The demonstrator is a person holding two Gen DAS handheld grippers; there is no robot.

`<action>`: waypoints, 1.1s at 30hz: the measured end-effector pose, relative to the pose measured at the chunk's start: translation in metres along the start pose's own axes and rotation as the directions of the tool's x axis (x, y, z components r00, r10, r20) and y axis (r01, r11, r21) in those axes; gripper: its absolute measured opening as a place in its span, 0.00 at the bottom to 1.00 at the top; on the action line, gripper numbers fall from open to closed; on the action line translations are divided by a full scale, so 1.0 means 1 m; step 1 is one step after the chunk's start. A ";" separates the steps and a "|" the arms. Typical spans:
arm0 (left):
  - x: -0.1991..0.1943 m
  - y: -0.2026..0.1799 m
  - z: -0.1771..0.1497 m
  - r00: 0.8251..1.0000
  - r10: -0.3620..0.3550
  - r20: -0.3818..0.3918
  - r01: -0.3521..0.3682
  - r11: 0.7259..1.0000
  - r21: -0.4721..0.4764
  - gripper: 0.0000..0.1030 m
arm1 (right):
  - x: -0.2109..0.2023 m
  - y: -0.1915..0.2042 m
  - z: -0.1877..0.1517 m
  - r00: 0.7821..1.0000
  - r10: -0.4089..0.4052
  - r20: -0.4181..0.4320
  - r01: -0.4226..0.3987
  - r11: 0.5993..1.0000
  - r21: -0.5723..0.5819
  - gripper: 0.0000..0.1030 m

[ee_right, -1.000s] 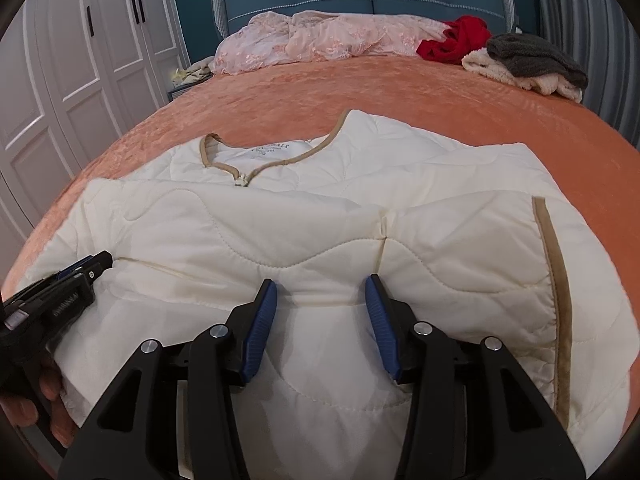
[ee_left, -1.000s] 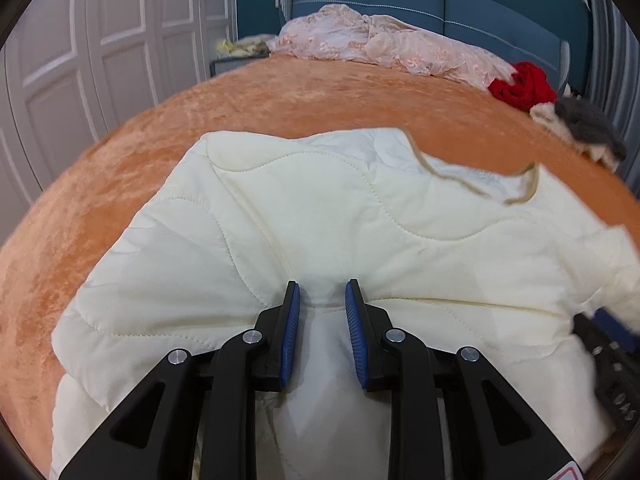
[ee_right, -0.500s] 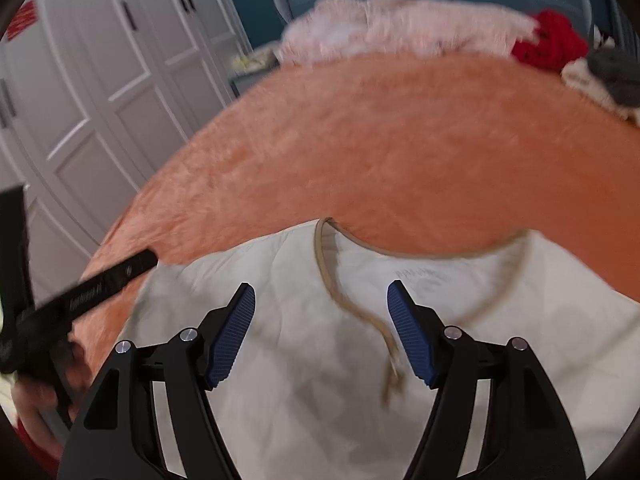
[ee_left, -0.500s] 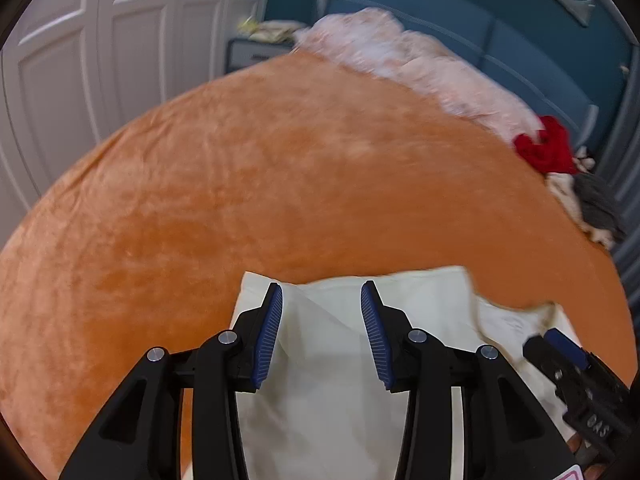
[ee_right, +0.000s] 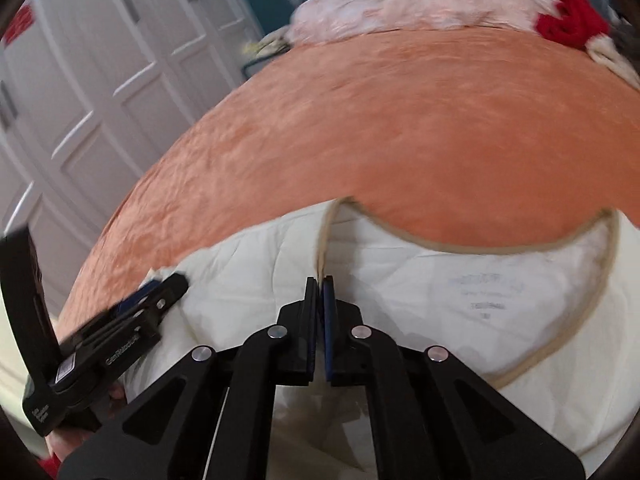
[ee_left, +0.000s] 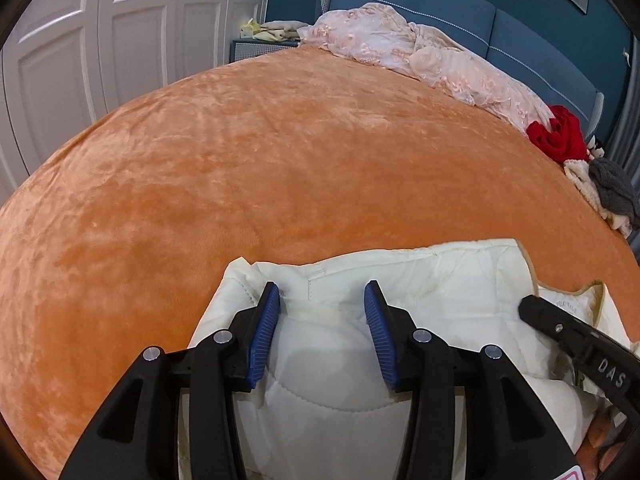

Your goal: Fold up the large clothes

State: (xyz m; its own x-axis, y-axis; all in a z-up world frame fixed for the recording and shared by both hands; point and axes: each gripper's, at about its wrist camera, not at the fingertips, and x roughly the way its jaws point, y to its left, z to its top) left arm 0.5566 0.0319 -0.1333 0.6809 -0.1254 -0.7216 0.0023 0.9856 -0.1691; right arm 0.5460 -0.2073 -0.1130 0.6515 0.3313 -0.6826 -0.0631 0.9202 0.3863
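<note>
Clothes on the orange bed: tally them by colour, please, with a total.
Cream quilted jacket, near, right gripper shut on its tan-trimmed edge: 1
Pink lacy garment, far end: 1
Red garment: 1
Grey knit: 1
Cream fleece under the grey knit: 1
Total: 5

Bedroom: bed [ee_left: 280, 152], wardrobe doors [ee_left: 120, 32]

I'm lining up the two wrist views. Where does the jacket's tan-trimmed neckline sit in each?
Left wrist: the neckline is at the far right edge, just behind the right tongs poking in.
Right wrist: the neckline spans centre to right, its front edge pinched in the shut right tongs.
Shared landmark: the red garment at the bed's far right.
</note>
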 end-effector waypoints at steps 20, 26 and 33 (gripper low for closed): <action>-0.050 -0.050 0.015 0.995 -0.101 0.026 0.096 0.984 0.147 0.53 | -0.153 -0.119 -0.018 0.965 -0.199 0.170 0.156 0.959 0.235 0.43; -0.050 -0.163 0.007 0.948 -0.303 -0.098 0.318 0.918 0.237 0.56 | -0.175 -0.200 -0.025 0.963 -0.237 0.126 0.166 0.895 0.413 0.38; 0.007 -0.245 -0.015 0.928 -0.270 -0.256 0.336 0.904 0.264 0.57 | -0.149 -0.212 -0.025 0.973 -0.219 0.069 0.178 0.909 0.377 0.38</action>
State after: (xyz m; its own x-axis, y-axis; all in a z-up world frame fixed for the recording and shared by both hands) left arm 0.5500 -0.2118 -0.1069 0.4442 -0.4119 -0.7956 0.4242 0.8789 -0.2182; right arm 0.4435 -0.4467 -0.1087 0.7002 0.1060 -0.7060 0.3438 0.8166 0.4637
